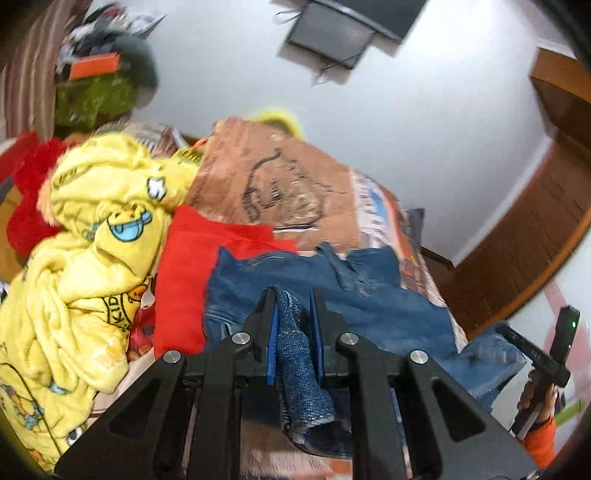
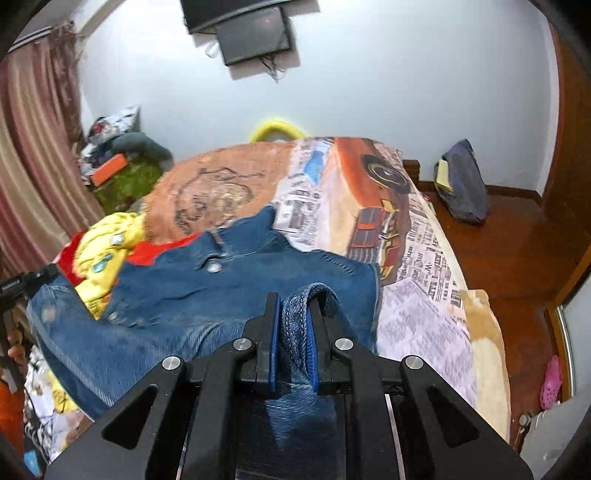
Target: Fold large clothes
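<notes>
Here the left gripper is clamped on a fold of blue denim, its blue pads pressing the cloth from both sides, with a loose end of the fabric hanging down between the black arms toward the camera. The right gripper is likewise closed tight on a rolled hem of the same jeans, which bulges up past its fingertips.

The jeans lie spread across the near part of a bed, waistband and metal button toward the far side, one leg running off toward the left in the right wrist view. Under them is a blanket printed with newspaper text and an orange car; further back an orange-brown blanket shows a dark line drawing.

Beside the jeans, touching their edge, lies a red garment, and next to that a heap of yellow fleece with cartoon prints. In the left wrist view the other tool shows at the right edge, held by a hand with an orange sleeve.

A dark screen hangs on the pale wall. A blue bag leans against the wall on the wooden floor, and a pink shoe lies near the bed.
</notes>
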